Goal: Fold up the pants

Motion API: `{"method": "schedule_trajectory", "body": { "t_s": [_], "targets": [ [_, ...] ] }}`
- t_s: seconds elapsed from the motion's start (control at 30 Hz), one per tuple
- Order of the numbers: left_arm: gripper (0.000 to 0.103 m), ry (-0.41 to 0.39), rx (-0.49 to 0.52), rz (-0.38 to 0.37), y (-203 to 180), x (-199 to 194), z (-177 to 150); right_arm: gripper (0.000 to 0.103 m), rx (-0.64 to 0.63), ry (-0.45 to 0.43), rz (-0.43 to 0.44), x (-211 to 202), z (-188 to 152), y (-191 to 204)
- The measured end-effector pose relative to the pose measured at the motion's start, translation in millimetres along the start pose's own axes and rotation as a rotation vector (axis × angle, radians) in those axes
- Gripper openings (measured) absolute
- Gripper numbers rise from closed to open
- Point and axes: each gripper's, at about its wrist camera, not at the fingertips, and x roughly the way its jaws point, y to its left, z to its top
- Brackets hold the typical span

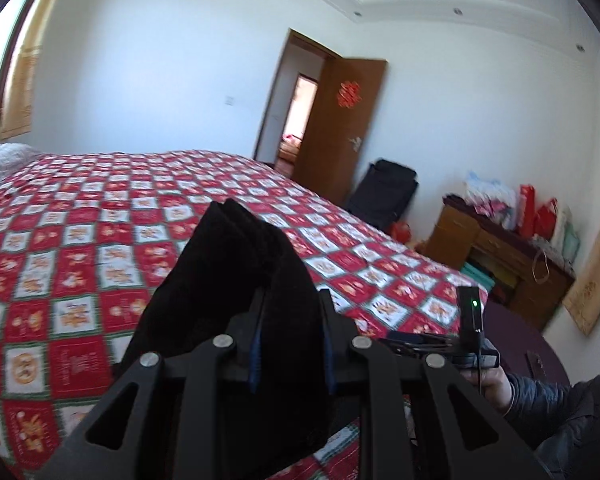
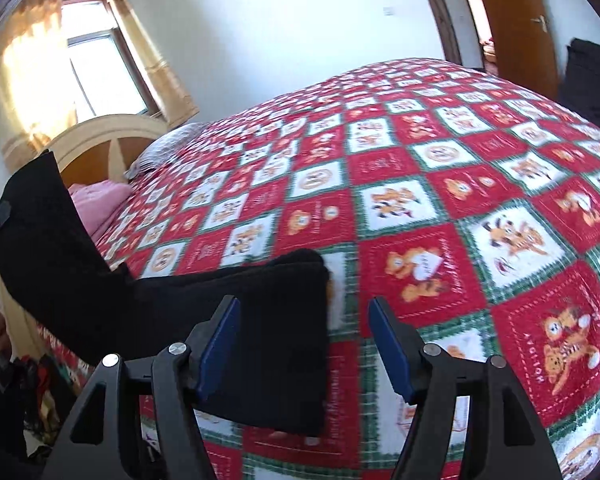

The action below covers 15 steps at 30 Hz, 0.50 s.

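Left gripper (image 1: 290, 312) clamped on black pants (image 2: 260, 320), hoisting one end off patchwork quilt (image 2: 440, 200) for folding; right gripper (image 2: 304, 344) agape, empty, beside other end.

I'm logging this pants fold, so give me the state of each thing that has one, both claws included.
Pants: black, one end lifted off the quilt, other end lying on it.
Left claw: shut on pants.
Right claw: open, nothing between its pads.
Quilt: spread flat over the bed.
Door: open.
Curtains: drawn aside, window lit.
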Motion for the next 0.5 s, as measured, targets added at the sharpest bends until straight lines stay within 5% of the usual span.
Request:
{"method": "schedule_trajectory", "body": {
  "t_s": [0.33, 0.5],
  "targets": [
    [0.023, 0.277, 0.028, -0.069, -41, 113, -56, 0.068, 0.038, 0.007, -0.028, 12, -10, -19],
    [0.016, 0.296, 0.061, -0.066, -63, 124, -72, 0.068, 0.046, 0.003, 0.002, 14, -13, -21]
  ]
}}
